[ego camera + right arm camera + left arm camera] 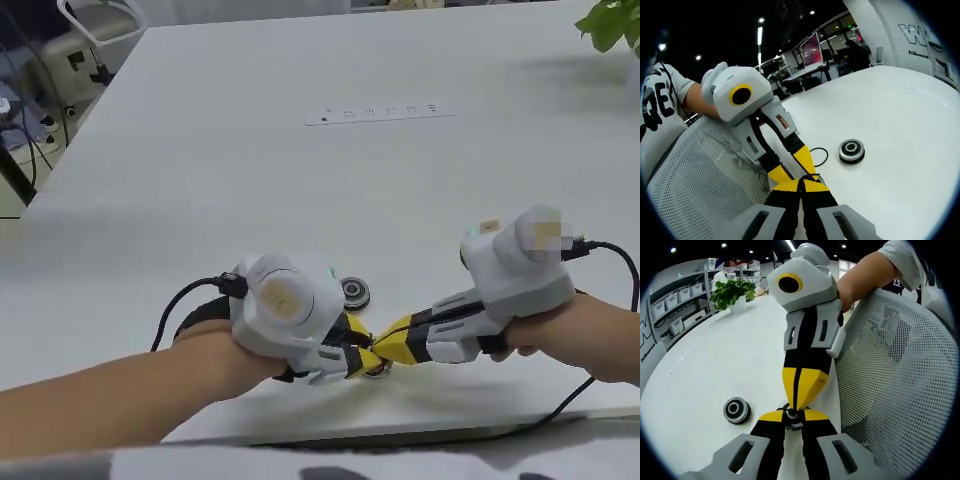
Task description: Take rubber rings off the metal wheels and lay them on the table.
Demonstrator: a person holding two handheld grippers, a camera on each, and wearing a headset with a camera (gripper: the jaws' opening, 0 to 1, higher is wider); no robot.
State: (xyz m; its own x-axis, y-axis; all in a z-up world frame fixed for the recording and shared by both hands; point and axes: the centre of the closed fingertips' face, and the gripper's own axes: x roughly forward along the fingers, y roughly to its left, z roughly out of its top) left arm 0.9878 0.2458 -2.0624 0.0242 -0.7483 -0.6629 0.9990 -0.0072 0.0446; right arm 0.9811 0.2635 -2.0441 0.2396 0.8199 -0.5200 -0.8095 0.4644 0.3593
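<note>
Our left gripper (793, 415) clamps a metal wheel (792, 421). Our right gripper (802, 184), jaws pressed together, meets its rim. A second wheel (851, 151) lies near both gripper tips.

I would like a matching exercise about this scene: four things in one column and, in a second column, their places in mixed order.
Things
1. held wheel
2. loose rubber ring
3. plant
4. socket strip

Places
A. at the far corner of the table
B. between the jaws of the left gripper
C. flat on the table, beside the free wheel
D. in the middle of the table

Pairs: 1-B, 2-C, 3-A, 4-D
</note>
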